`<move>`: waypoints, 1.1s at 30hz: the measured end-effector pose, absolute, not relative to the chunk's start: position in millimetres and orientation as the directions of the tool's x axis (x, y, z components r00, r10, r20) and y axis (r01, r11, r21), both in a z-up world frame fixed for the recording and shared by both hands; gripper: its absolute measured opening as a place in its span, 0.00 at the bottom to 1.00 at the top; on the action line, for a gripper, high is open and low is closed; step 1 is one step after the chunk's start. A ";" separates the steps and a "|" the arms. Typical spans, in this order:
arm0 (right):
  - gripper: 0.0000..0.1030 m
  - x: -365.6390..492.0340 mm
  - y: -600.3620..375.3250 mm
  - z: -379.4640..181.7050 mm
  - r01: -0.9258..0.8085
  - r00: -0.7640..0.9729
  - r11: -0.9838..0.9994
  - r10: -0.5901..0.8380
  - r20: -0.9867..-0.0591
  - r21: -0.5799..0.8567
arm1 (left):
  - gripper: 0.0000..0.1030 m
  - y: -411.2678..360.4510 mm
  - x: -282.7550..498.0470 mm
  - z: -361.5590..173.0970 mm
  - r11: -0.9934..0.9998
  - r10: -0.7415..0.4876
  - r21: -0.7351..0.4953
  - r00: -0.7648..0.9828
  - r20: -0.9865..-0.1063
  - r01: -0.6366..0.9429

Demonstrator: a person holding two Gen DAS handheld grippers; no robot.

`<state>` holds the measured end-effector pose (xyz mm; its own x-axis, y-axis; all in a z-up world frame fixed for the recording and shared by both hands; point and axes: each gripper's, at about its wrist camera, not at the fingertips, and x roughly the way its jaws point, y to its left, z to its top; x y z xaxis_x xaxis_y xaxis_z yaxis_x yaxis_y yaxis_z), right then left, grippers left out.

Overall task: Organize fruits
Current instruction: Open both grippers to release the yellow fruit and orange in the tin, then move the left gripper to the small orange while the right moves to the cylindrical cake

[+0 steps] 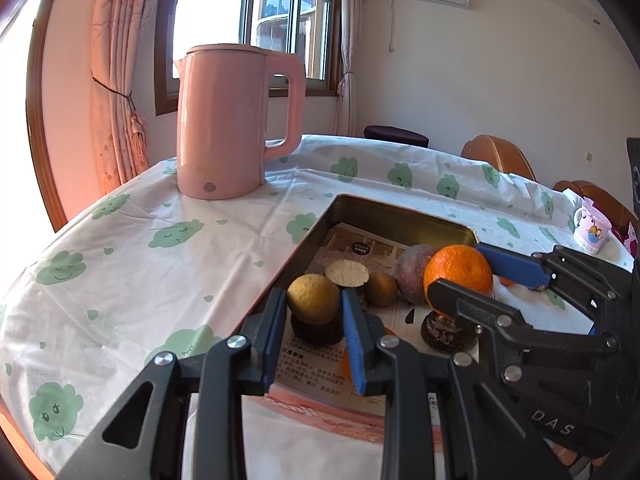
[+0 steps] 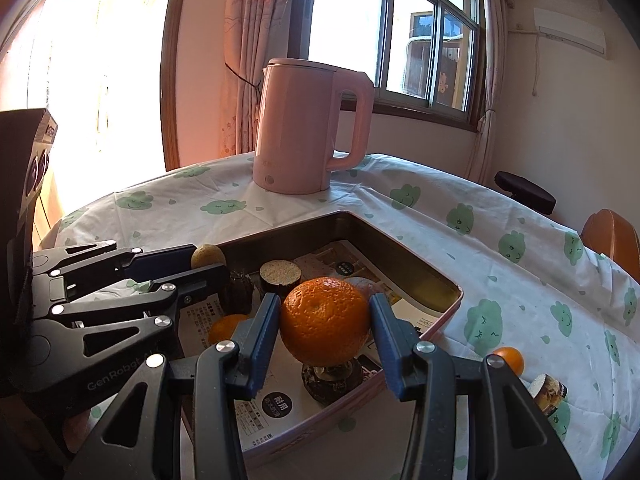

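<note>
Cloud-print tablecloth (image 1: 132, 264), tin tray (image 2: 404, 264) near. Placing step: right gripper (image 2: 325, 334) clamped on orange (image 2: 325, 320), left gripper (image 1: 314, 316) clamped on yellow fruit (image 1: 313, 298). Next, lower and release.

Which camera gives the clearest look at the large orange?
Right wrist: the large round orange sits centred, unobstructed, between the right gripper fingers. In the left wrist view the orange is off-centre, partly hidden by a finger.

Left gripper (image 1: 314, 312) low over the near left side, jaws closed onto something round, pads (image 1: 275, 336) touching both sides. Right gripper (image 2: 325, 320) just beside it on the right, jaws wider, pads (image 2: 384, 332) flanking a larger round thing.
</note>
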<state>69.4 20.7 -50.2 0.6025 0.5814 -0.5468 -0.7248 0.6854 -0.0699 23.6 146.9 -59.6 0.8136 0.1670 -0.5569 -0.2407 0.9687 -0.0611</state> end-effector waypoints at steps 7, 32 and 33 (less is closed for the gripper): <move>0.47 70.3 22.4 -51.5 -0.725 0.599 0.684 0.576 -0.557 -0.073 | 0.29 146.7 25.8 -61.8 0.969 0.167 -0.056 0.805 -0.569 -0.240; 0.63 80.6 -43.2 -40.3 -0.595 0.718 0.799 0.480 -0.504 -0.086 | 0.72 115.0 17.0 -43.7 0.976 0.168 -0.040 0.856 -0.490 -0.214; 0.64 87.0 -55.5 -39.1 -0.564 0.732 0.822 0.454 -0.508 -0.078 | 0.72 109.8 17.9 -41.4 0.978 0.162 -0.038 0.860 -0.484 -0.205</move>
